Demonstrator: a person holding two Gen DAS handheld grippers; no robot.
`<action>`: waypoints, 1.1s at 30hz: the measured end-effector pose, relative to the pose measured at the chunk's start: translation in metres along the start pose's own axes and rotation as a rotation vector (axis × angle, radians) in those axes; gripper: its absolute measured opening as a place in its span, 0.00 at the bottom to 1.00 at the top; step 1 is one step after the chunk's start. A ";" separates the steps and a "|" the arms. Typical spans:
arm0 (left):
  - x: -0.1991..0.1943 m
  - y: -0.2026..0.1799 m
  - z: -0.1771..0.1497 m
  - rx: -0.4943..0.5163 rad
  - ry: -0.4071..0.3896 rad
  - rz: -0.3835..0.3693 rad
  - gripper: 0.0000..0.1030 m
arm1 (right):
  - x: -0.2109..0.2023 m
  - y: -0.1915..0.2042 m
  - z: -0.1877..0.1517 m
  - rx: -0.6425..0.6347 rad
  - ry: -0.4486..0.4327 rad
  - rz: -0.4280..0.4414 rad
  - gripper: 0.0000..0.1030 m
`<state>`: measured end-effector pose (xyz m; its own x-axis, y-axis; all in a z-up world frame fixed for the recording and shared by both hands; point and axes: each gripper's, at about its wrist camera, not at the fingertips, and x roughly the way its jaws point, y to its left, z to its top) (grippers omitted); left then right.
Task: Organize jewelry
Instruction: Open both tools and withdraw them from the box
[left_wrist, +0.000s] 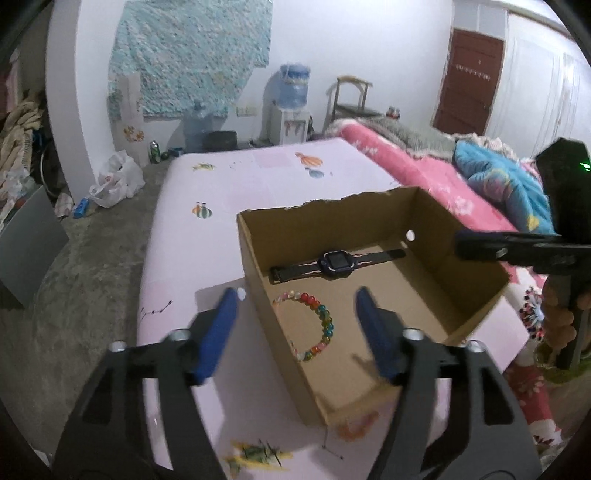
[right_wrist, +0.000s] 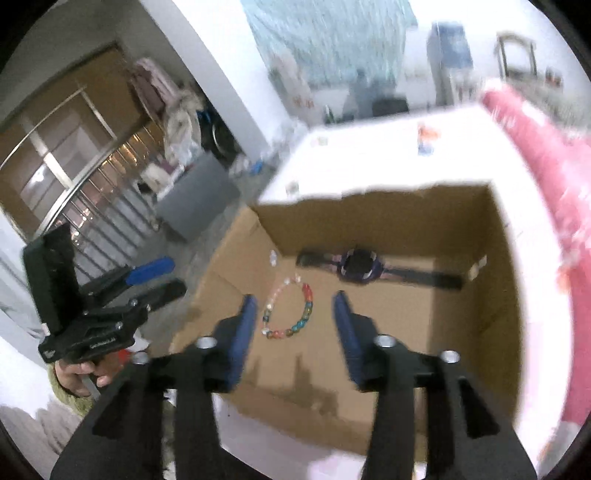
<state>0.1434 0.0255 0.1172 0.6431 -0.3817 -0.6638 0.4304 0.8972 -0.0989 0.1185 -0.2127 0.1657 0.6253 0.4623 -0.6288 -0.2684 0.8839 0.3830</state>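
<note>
An open cardboard box stands on the pale pink table. On its floor lie a dark smartwatch along the far wall and a multicoloured bead bracelet nearer to me. My left gripper hovers open over the box's left wall, nothing between its blue pads. The right gripper reaches in from the right above the box rim. In the right wrist view my right gripper is open above the bracelet, apart from it, with the watch beyond. The left gripper shows at the left, outside the box.
A bed with a pink blanket and blue quilt borders the table's right side. On the floor to the left are a white plastic bag and a grey panel. A water dispenser stands at the far wall.
</note>
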 end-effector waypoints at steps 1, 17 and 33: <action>-0.010 0.000 -0.007 -0.009 -0.013 0.005 0.75 | -0.016 0.006 -0.007 -0.027 -0.036 -0.011 0.62; 0.006 -0.012 -0.124 -0.162 0.199 0.076 0.88 | -0.031 -0.017 -0.145 0.053 0.066 -0.249 0.92; 0.043 0.005 -0.089 -0.249 0.162 0.109 0.91 | 0.003 -0.101 -0.091 0.328 0.052 -0.166 0.46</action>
<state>0.1165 0.0335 0.0220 0.5590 -0.2583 -0.7879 0.1838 0.9652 -0.1860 0.0805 -0.2939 0.0637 0.6004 0.3251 -0.7306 0.0877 0.8813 0.4643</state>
